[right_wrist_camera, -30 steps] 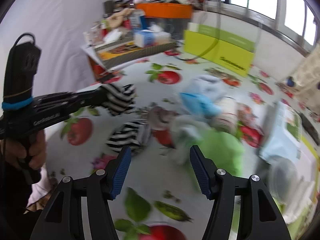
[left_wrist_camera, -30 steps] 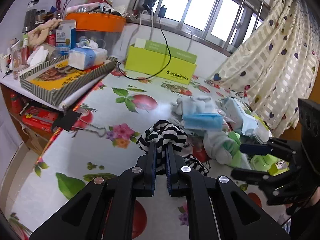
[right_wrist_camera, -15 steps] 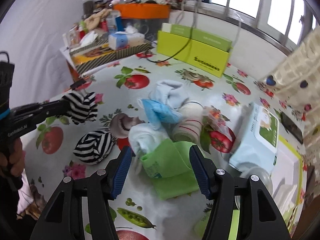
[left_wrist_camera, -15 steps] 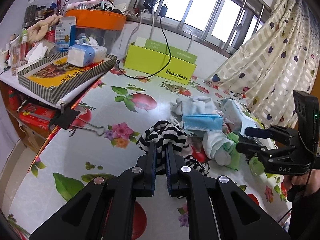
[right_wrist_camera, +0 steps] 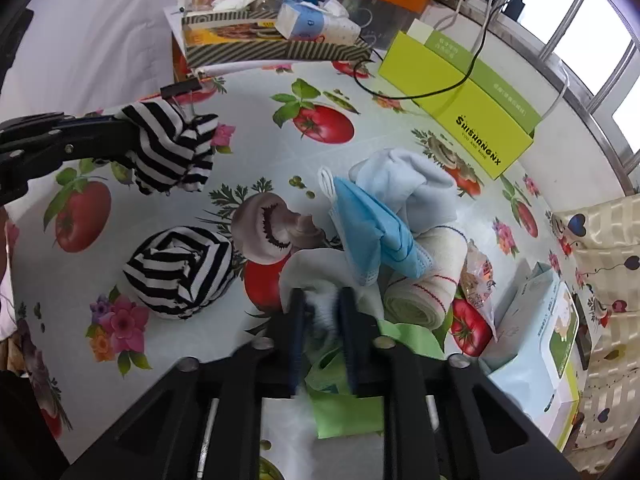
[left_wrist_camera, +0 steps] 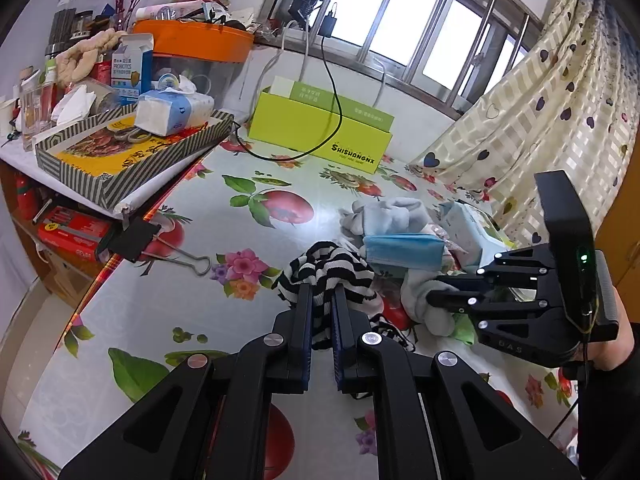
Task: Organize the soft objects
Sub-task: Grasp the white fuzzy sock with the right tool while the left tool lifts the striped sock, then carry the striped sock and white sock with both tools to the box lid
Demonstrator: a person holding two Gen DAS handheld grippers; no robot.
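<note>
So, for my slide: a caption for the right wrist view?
Right claw pinching a white sock while the left claw holds a striped sock.

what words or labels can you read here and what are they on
"SHISHANGNX" on the yellow-green box.
"PROBIOTICS" on the blue and white carton.
"DAS" on the right gripper body.
Smaller print under the box's brand, the carton's other lines and the wipes pack are too small to read.

We've got a worktop (right_wrist_camera: 400, 152) covered in a glossy tomato-and-flower print. Sitting right on it: a rolled black-and-white striped sock (right_wrist_camera: 180, 272), a heap with a pale blue sock (right_wrist_camera: 412, 184), blue face mask (right_wrist_camera: 372, 232) and rolled bandage (right_wrist_camera: 428, 284), plus a lime green box (right_wrist_camera: 460, 108) by the window wall.
</note>
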